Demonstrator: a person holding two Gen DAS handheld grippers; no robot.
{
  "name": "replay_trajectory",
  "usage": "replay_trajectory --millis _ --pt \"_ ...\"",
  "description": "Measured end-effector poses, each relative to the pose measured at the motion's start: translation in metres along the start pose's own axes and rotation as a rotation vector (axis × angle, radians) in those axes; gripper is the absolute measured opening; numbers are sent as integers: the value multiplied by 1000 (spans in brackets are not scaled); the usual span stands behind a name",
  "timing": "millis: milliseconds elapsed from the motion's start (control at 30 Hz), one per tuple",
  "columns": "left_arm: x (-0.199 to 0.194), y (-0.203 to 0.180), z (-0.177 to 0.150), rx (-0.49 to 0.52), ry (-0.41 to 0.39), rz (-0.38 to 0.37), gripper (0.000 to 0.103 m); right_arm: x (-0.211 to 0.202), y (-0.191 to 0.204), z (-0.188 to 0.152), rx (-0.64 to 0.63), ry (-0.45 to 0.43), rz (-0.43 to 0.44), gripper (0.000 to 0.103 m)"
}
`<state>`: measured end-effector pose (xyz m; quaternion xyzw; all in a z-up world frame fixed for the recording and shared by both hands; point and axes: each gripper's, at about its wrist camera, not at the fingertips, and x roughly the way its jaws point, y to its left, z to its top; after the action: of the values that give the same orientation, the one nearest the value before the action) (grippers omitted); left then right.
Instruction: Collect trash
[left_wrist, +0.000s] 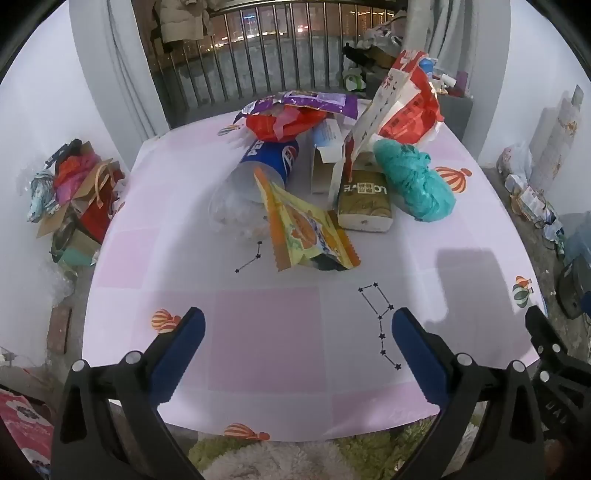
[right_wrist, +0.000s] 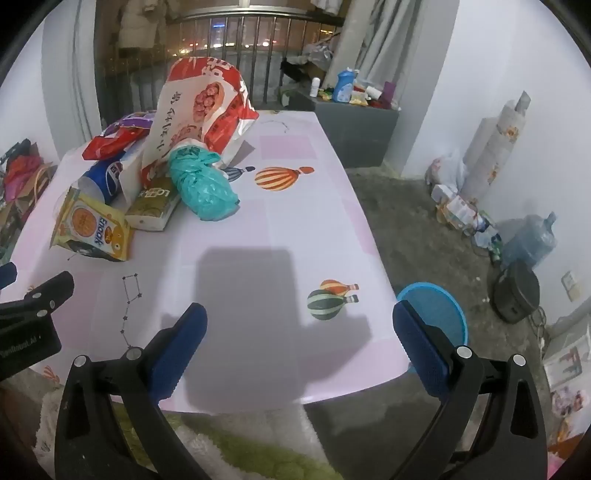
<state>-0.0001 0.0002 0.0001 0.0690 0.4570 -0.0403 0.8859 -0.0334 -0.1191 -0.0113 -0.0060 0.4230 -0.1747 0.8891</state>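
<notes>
No trash is seen collected: the heap lies untouched on the pink patterned tablecloth (left_wrist: 266, 325). From the left, a crushed blue-labelled plastic bottle (left_wrist: 258, 173), a yellow-orange snack wrapper (left_wrist: 299, 229), a gold tissue pack (left_wrist: 365, 203) and a knotted teal plastic bag (left_wrist: 413, 181) are noted. The left gripper (left_wrist: 297, 354) and right gripper (right_wrist: 299, 347) are held wide and empty, well short of the heap. A blue round bin (right_wrist: 436, 306) stands beside the table's right edge.

Trash is being shown heaped at the table's far end: a teal knotted bag (left_wrist: 415, 184), a yellow snack wrapper (left_wrist: 303, 230), a tissue pack (left_wrist: 365, 203), a blue-labelled bottle (left_wrist: 258, 173) lying sideways.
</notes>
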Motion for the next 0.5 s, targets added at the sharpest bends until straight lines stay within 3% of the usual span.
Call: replay_trajectory --millis 500 --pt "7 -7 -8 27 42 -20 99 12 -8 -20 23 20 -5 96"
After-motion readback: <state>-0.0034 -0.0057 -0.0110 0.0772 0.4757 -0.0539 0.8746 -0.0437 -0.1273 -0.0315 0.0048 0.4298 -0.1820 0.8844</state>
